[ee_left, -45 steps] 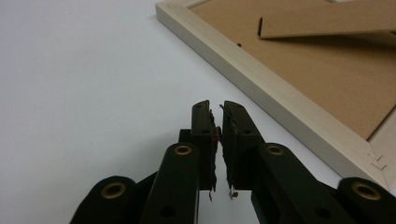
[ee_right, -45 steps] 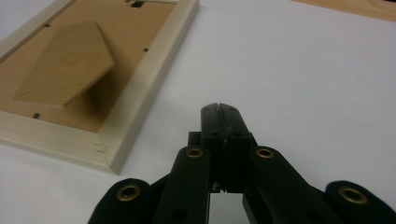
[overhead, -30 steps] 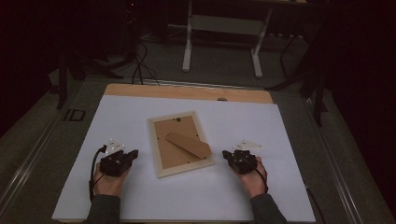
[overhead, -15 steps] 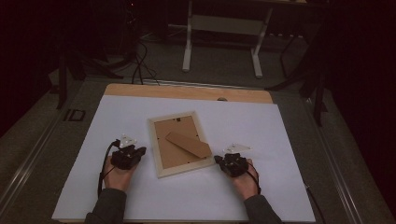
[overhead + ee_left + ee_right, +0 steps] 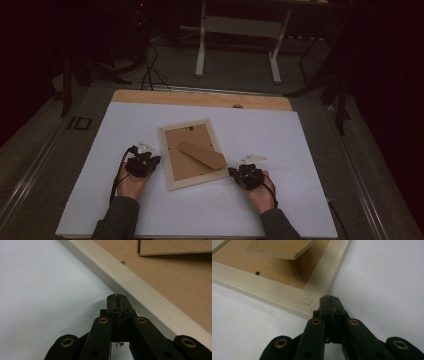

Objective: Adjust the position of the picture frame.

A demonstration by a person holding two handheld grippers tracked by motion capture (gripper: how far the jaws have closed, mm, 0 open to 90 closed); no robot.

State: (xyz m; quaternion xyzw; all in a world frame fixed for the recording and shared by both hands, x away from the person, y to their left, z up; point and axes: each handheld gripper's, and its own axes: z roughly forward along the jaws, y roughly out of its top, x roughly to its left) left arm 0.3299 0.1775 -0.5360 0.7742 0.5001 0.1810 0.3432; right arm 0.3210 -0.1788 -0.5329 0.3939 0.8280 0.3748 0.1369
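A pale wooden picture frame [image 5: 192,154] lies face down on the white sheet, its brown backing up and its stand flap [image 5: 202,154] raised. My left gripper [image 5: 156,160] sits at the frame's left rail [image 5: 140,287], shut, its tips [image 5: 116,297] a little short of the wood. My right gripper [image 5: 231,171] is at the frame's near right corner [image 5: 312,301], shut, its tips [image 5: 329,299] touching or almost touching that corner. Nothing is held between either pair of jaws.
The white sheet [image 5: 300,150] covers most of a wooden tabletop [image 5: 200,98]. Beyond the table's far edge are a dark floor, cables and a white stand [image 5: 237,30]. A metal rail [image 5: 30,165] runs along the left.
Both hands have moved inward toward the frame: the left gripper rightward to the left rail, the right gripper leftward to the near right corner. The frame itself has stayed put.
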